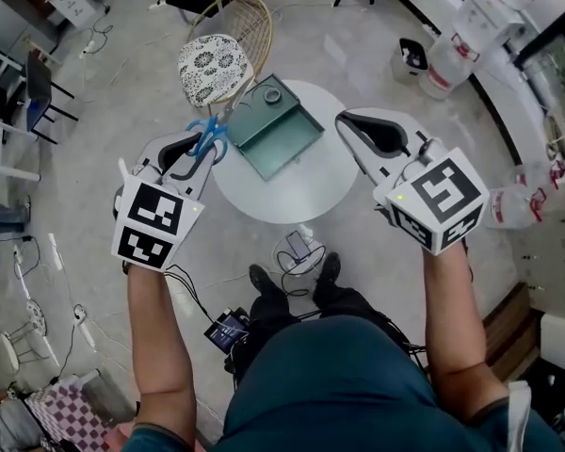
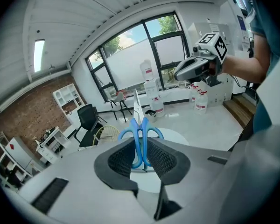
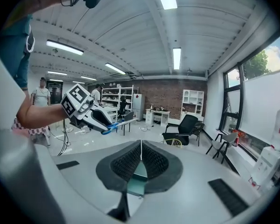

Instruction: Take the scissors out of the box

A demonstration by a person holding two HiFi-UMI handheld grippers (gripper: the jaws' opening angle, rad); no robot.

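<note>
Blue-handled scissors (image 1: 207, 139) hang in the air over the left rim of the round white table (image 1: 264, 191). My left gripper (image 1: 203, 147) is shut on their handles. In the left gripper view the scissors (image 2: 141, 133) stand between the dark pads with the blades pointing up and away. The open green box (image 1: 275, 128) sits on the table, a small round thing in its far corner. My right gripper (image 1: 345, 121) hovers at the box's right, jaws together with nothing in them (image 3: 141, 155). It sees the left gripper (image 3: 95, 118) carrying the scissors (image 3: 112, 124).
A wicker chair with a patterned cushion (image 1: 215, 62) stands behind the table. Cables and a small device (image 1: 298, 249) lie on the floor by the person's feet. Water jugs (image 1: 450, 59) line the right wall. Desks and chairs (image 1: 19, 83) fill the far left.
</note>
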